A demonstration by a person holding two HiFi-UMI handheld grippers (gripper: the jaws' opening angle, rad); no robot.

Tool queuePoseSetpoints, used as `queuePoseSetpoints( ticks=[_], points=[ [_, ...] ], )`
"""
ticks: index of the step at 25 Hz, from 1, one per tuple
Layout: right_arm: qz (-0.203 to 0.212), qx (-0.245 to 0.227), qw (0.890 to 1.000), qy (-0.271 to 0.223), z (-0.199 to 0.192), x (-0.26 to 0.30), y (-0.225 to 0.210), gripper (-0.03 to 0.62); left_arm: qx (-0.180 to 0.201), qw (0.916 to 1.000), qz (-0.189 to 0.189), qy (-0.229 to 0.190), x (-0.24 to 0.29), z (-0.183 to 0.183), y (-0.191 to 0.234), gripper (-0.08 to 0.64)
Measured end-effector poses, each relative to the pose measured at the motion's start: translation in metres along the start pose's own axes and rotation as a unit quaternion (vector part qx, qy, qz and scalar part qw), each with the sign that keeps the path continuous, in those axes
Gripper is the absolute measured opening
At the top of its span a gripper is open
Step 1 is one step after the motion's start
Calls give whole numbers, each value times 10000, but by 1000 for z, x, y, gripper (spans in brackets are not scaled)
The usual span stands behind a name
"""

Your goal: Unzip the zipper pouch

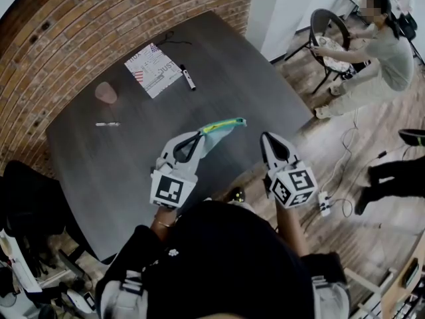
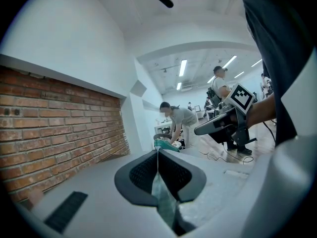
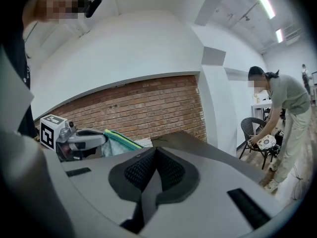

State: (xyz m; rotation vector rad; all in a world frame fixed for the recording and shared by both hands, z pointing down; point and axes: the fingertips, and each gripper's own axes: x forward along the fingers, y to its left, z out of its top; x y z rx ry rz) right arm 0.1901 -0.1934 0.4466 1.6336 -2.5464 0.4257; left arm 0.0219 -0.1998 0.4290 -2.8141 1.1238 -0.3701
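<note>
In the head view my left gripper (image 1: 199, 137) is shut on a teal zipper pouch (image 1: 222, 128) with a yellow-green top edge and holds it lifted over the dark table (image 1: 246, 78). In the left gripper view the pouch fabric (image 2: 165, 202) runs pinched between the closed jaws, and its far end pokes out past the left gripper's (image 2: 157, 151) tips. My right gripper (image 1: 267, 138) hangs just right of the pouch, apart from it, shut on nothing. The right gripper view shows its own jaws (image 3: 156, 151) pressed together and, at the left, the left gripper (image 3: 101, 139) with the pouch (image 3: 119, 143).
On the table's far side lie a printed sheet (image 1: 154, 68), a black marker (image 1: 188, 77), a pinkish round thing (image 1: 105, 93) and a pen (image 1: 107, 124). A brick wall (image 1: 99, 18) runs behind. A person (image 1: 388, 52) bends over a chair at right; cables and a power strip (image 1: 325, 203) lie on the floor.
</note>
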Motion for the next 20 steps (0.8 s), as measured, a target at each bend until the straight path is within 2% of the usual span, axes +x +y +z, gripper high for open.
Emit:
queuePoseSetpoints(
  ticks=[20],
  points=[
    [25,-69,10000,23,2,0,1,-2,-27,10000,-23,-36,0,2,-1,6]
  ],
)
